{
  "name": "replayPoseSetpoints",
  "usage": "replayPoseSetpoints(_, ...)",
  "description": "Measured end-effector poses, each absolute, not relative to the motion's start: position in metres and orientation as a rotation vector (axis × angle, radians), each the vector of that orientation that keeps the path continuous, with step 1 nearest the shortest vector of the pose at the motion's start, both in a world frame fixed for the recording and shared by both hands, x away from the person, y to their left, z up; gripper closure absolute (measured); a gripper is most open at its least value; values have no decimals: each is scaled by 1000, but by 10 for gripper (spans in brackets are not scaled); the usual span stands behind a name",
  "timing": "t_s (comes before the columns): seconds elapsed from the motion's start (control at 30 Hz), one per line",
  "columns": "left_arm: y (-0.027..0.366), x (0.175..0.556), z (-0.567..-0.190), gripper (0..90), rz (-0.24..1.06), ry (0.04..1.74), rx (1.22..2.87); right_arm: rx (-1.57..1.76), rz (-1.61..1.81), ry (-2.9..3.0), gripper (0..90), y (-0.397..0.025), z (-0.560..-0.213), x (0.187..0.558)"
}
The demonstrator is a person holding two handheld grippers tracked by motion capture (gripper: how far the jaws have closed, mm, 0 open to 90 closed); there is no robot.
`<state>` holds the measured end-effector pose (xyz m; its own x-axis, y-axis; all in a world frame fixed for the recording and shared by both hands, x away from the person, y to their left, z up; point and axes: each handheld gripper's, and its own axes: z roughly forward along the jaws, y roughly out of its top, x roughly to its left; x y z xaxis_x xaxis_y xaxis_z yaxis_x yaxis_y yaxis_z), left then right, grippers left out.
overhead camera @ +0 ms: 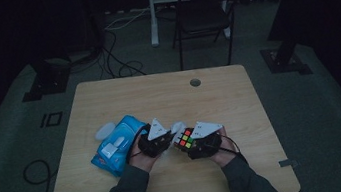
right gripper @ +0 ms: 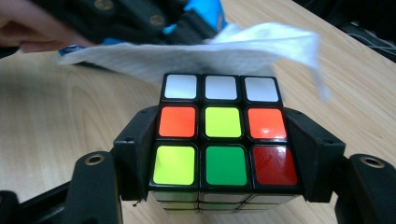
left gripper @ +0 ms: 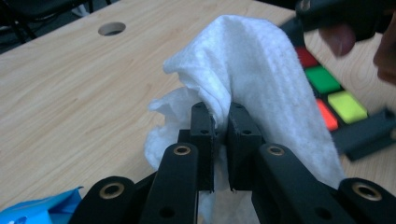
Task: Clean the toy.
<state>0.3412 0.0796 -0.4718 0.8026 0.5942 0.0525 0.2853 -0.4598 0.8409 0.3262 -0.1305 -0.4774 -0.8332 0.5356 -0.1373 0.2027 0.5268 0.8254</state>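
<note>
A puzzle cube [right gripper: 223, 130] with white, orange, yellow, green and red stickers is clamped between the jaws of my right gripper [right gripper: 224, 154]. In the high view the cube [overhead camera: 184, 138] sits just above the table near the right gripper [overhead camera: 196, 143]. My left gripper [left gripper: 220, 133] is shut on a white wet wipe [left gripper: 261, 79], which drapes toward the cube [left gripper: 334, 93]. The wipe [right gripper: 201, 51] hangs over the cube's far edge. In the high view the left gripper [overhead camera: 164, 139] holds the wipe [overhead camera: 178, 126] right beside the cube.
A blue pack of wipes [overhead camera: 117, 146] lies left of the left hand, with a white lid [overhead camera: 104, 131] beside it. The wooden table [overhead camera: 158, 97] has a cable hole [overhead camera: 195, 82] at the back. A black chair [overhead camera: 202, 15] stands beyond the table.
</note>
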Motion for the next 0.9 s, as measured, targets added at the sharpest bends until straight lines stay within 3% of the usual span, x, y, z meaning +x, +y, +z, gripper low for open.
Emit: replayPoseSetpoints(0.9, 75, 329, -494, 837, 463, 624, 2183, 744, 1294, 2298, 339, -143, -469, 337)
